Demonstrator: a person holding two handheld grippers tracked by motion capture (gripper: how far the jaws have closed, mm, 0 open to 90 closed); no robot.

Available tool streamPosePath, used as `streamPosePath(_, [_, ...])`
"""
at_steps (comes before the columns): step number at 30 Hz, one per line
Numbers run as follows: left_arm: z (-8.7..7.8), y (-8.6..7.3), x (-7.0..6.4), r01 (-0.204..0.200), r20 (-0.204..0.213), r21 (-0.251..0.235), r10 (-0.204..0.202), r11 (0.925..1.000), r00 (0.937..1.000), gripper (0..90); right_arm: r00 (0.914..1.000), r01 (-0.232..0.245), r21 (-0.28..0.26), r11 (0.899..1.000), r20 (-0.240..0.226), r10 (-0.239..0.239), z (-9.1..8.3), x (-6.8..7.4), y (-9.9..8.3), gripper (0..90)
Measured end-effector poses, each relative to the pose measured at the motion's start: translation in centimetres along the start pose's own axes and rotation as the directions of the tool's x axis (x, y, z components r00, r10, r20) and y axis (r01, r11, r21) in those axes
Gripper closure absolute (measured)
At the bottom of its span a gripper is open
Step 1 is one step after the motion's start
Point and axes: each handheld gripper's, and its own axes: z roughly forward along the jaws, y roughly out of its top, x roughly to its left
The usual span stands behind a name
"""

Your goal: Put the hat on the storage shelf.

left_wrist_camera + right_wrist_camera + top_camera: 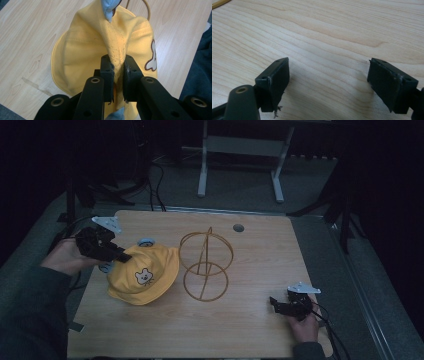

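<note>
A yellow bucket hat (143,275) with a bear face patch and small blue ears lies on the left part of the wooden table (250,320). My left gripper (120,256) is shut on a fold of the yellow hat (117,50) at its top, the cloth bunched between the jaws (117,72). A gold wire stand (205,265), made of rings and an upright loop, is just right of the hat. My right gripper (274,303) rests near the table's right front, open with bare wood between its jaws (328,75).
A round grommet hole (238,227) sits near the table's far edge. A white desk frame (242,155) is on the floor behind the table. Cables trail on the floor at the left. A sleeve (200,65) is at the right edge of the left gripper view.
</note>
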Motion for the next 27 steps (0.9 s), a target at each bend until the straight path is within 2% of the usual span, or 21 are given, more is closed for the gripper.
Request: streamPosePath(27, [-2.5, 1.1, 1.0, 0.001, 0.012, -0.054, 0.0, 0.9986, 0.9999, 80.6, 1.0, 0.0, 0.001, 1.0, 0.0, 0.0, 0.0, 0.0, 0.0, 17.9])
